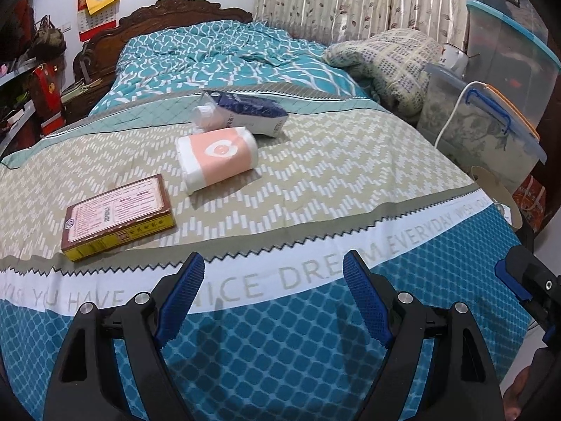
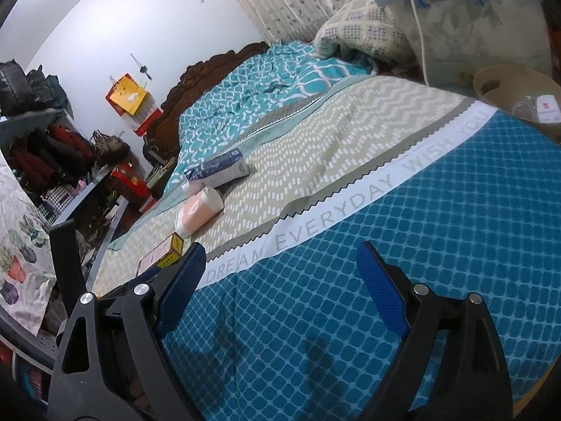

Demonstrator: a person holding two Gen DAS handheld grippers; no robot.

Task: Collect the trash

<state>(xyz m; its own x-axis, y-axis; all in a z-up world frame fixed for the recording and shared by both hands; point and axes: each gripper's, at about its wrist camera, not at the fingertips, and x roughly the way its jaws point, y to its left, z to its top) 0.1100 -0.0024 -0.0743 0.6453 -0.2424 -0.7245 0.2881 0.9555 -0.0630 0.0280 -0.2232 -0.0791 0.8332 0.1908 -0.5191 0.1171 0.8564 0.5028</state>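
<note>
Trash lies on the bedspread (image 1: 315,182) ahead of both grippers: a flat brown and yellow box (image 1: 117,215) ahead and to the left of the left gripper (image 1: 273,266), a pink and white tissue pack (image 1: 217,159) farther on and almost straight ahead, and beyond that a blue and white carton (image 1: 250,112) on its side with a small crumpled clear wrapper (image 1: 207,112) touching its left end. The pack and the carton lie near each other, the box well apart from them. Nothing stands between the left gripper and these things; only the flat printed quilt lies there.

The left gripper hangs over the blue patterned part of the quilt with its jaws wide apart, holding and touching nothing. The right gripper (image 2: 280,259) is likewise spread wide and empty; from its view the same box (image 2: 164,254) sits just past its left finger, partly hidden by it, with the pack (image 2: 198,212) and carton (image 2: 217,172) farther ahead to the left.

A beige round bin (image 2: 491,86) stands ahead and to the right of the right gripper at the bed's edge; inside it are a clear cup-like thing and a small white packet. Behind it is a clear storage tub (image 2: 484,42) with a blue handle, holding folded patterned cloth
</note>
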